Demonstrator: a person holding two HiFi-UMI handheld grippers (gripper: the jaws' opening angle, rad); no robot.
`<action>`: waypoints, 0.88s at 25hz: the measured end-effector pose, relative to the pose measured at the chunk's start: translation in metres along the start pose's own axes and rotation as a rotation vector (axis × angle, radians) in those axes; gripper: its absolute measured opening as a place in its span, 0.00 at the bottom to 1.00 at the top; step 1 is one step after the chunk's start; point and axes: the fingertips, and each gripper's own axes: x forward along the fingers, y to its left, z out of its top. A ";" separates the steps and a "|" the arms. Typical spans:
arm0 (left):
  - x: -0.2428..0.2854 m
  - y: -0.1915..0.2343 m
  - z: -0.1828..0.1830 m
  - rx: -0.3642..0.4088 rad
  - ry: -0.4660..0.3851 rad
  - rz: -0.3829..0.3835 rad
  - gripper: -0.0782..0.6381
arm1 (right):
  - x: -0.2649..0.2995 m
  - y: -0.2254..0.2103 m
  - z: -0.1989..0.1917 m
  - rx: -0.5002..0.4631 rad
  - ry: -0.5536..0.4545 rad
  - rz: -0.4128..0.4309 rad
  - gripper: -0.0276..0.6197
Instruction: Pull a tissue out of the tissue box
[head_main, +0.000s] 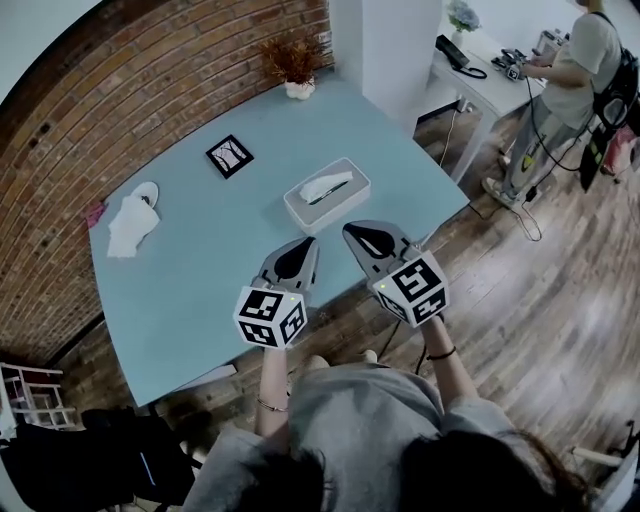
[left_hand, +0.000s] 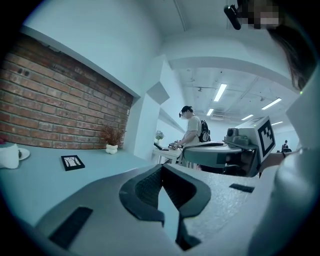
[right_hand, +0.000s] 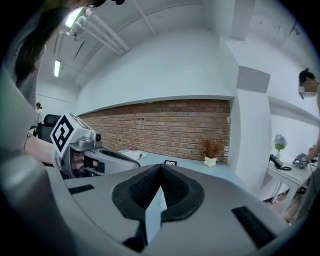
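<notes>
Reading across the worktop (head_main: 200, 270) with the tissue box (head_main: 300, 206) as our marker, we first meet a crumpled white tissue (head_main: 130, 226) lying well to the left of the box. A small white dish (head_main: 146, 192) sits just beyond it, and what the dish holds is too small for us to tell. Whether that loose tissue came from this box we cannot say. Nearer the box, on its far left, a small black picture frame (head_main: 229, 156) lies flat. Farther back a white pot with a dried plant (head_main: 297, 65) stands at the worktop's far edge. The box itself lies close to the near edge, and one tissue (head_main: 327, 185) pokes up out of its top slot, ready to be taken. Nothing is gripping it, so we judge the pull itself has not yet begun. Just short of the box on our side hang both tools. The left tongs (head_main: 303, 247) are pressed together with nothing between them. The right tongs (head_main: 358, 234), beside them and a little closer to the box's near right corner, are likewise closed and empty. What is left, as we see it, is nearly everything: one pair must part, come over the slot, pinch the raised tissue and draw it clear — perhaps with the other pair steadying the box. Far to the right of the box, off the worktop, a person (head_main: 572, 80) stands at a white desk (head_main: 490, 80).
</notes>
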 end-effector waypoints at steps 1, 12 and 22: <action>0.003 0.000 -0.001 -0.003 0.000 0.009 0.11 | 0.000 -0.004 -0.002 -0.002 0.002 0.006 0.04; 0.031 0.017 -0.014 -0.032 0.038 0.038 0.11 | 0.030 -0.028 -0.017 0.010 0.026 0.052 0.04; 0.062 0.053 -0.017 -0.040 0.062 0.024 0.11 | 0.071 -0.056 -0.020 -0.053 0.072 0.066 0.04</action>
